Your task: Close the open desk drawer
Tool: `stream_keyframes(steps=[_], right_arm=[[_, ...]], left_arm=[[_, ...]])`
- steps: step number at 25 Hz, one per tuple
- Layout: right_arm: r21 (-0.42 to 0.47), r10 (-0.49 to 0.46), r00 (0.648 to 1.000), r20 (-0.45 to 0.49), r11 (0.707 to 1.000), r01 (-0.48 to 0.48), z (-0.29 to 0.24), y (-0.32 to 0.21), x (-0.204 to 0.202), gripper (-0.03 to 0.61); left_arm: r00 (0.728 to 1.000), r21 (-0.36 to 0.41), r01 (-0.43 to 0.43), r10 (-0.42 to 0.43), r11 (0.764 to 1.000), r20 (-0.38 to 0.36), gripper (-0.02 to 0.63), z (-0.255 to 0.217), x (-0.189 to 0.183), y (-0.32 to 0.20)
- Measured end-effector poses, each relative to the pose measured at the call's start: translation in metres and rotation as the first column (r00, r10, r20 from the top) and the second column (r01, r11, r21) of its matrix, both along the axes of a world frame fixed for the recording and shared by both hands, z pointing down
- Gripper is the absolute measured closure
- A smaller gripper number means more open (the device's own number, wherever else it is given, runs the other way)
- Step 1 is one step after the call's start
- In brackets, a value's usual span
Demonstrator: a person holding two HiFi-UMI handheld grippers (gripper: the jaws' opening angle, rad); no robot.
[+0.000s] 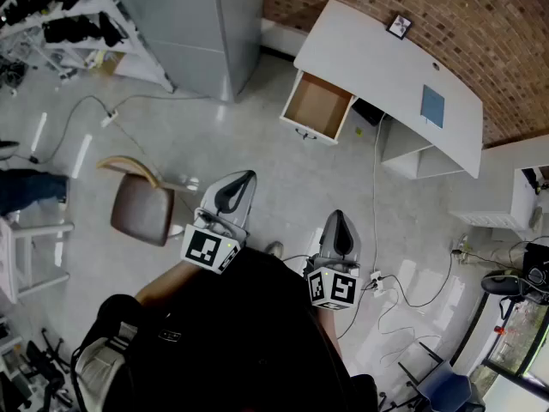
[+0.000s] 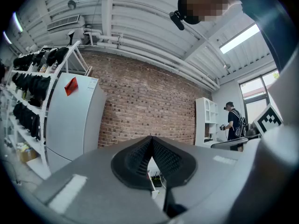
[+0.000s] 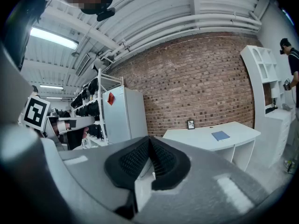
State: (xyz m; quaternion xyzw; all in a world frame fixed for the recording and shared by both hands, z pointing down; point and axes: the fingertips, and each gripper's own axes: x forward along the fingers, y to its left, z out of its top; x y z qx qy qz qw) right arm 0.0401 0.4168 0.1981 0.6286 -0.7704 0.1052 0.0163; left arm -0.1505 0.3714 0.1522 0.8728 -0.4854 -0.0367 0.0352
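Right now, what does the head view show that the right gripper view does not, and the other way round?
Head view only: the open drawer with its brown inside, a brown chair and floor cables. Right gripper view only: ceiling lights and a person at the right edge. Both: the white desk, blue pad, picture frame, brick wall and the shut right tool.
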Motion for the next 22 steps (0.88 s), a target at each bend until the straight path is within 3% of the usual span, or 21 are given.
stream_keyframes(steps=[11, 15, 16, 17, 18, 22], right_arm=[[0.01, 0.003, 1.0, 0.008, 1.0, -0.003, -0.002, 0.002, -0.001, 0.577], [0.027, 0.019, 0.999, 0.033, 0.999, -0.019, -0.005, 0.001, 0.003, 0.555], [0.025, 0.016, 0.999, 0.037, 1.0, -0.017, -0.005, 0.0, 0.003, 0.485], [0.023, 0.014, 0.999, 0.037, 1.0, -0.015, -0.004, 0.0, 0.003, 0.463], [0.022, 0.013, 0.999, 0.034, 1.0, -0.014, -0.004, 0.0, 0.003, 0.459], [0.018, 0.013, 0.999, 0.03, 1.0, -0.013, -0.003, 0.001, 0.001, 0.459]], left_arm=[[1.0, -0.012, 0.002, -0.002, 1.0, -0.005, 0.597, 0.003, 0.0, 0.002], [0.998, 0.001, 0.028, -0.028, 1.0, -0.049, 0.595, -0.001, -0.006, 0.001], [0.998, 0.0, 0.032, -0.032, 0.999, -0.061, 0.586, -0.002, -0.007, 0.0], [0.997, -0.004, 0.031, -0.031, 1.0, -0.07, 0.491, -0.001, -0.008, -0.001], [0.997, -0.011, 0.029, -0.029, 1.0, -0.075, 0.453, 0.0, -0.009, -0.002], [0.997, -0.029, 0.025, -0.027, 0.999, -0.07, 0.468, 0.006, -0.012, -0.003]])
